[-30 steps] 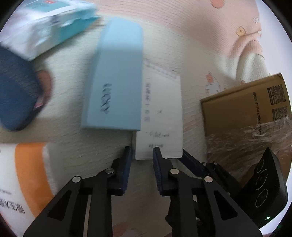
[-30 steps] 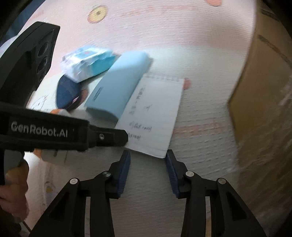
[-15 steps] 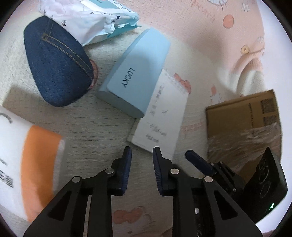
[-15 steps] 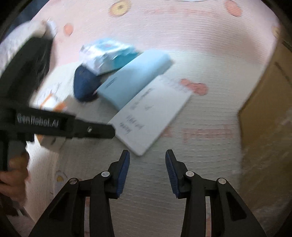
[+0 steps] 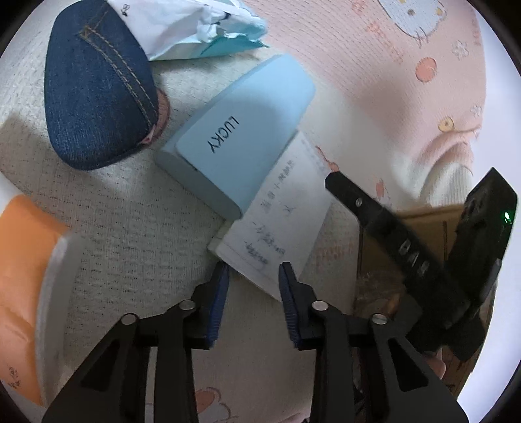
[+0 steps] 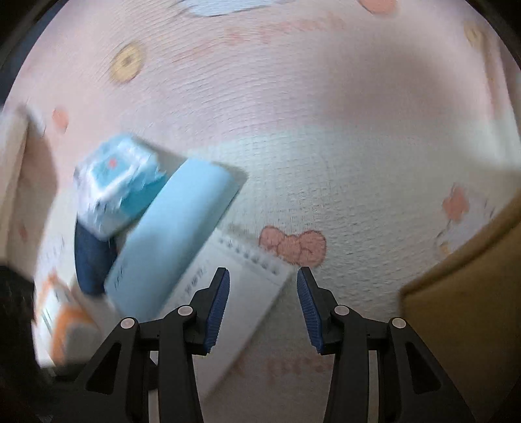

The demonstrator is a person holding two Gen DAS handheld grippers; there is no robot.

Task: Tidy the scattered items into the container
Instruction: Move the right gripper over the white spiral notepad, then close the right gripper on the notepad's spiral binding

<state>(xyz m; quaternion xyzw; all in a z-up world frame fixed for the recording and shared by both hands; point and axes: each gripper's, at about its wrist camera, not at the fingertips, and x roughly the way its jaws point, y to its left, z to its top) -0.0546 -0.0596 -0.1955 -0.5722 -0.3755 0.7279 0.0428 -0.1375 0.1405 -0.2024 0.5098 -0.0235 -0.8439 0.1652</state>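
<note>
Left wrist view: the left claw (image 5: 253,271) points down at a pink and cream cartoon-print blanket (image 5: 358,81). Its jaws stand fairly narrow and are opening; the near corner of a white notepad (image 5: 283,221) with handwriting shows in the gap between the blue pads, but they do not press on it. At 11 o'clock from the claw, a pale blue case (image 5: 244,143) marked LUCKY lies over the notepad's far half. Further toward 10 o'clock sits a denim pouch (image 5: 97,91), just beside the case. A crumpled white and teal tissue pack (image 5: 198,26) lies at 12 o'clock, touching the pouch's top edge. An orange and white pack (image 5: 26,283) fills the 9 o'clock edge. At 3 o'clock the right claw's (image 5: 351,192) black body crosses in front of the brown cardboard box (image 5: 416,227).

Right wrist view, blurred: the right claw (image 6: 263,281) hangs over the blanket (image 6: 309,114), jaws at a middling width and opening. The notepad's (image 6: 241,283) spiral-bound corner lies below the gap; nothing is gripped. The blue case (image 6: 176,237) runs toward 10 o'clock, with the tissue pack (image 6: 114,182) beyond it, the pouch (image 6: 91,260) at 9 o'clock and the orange pack (image 6: 62,312) lower left. The cardboard box (image 6: 462,293) stands at 3 o'clock, well apart from the scattered things.
</note>
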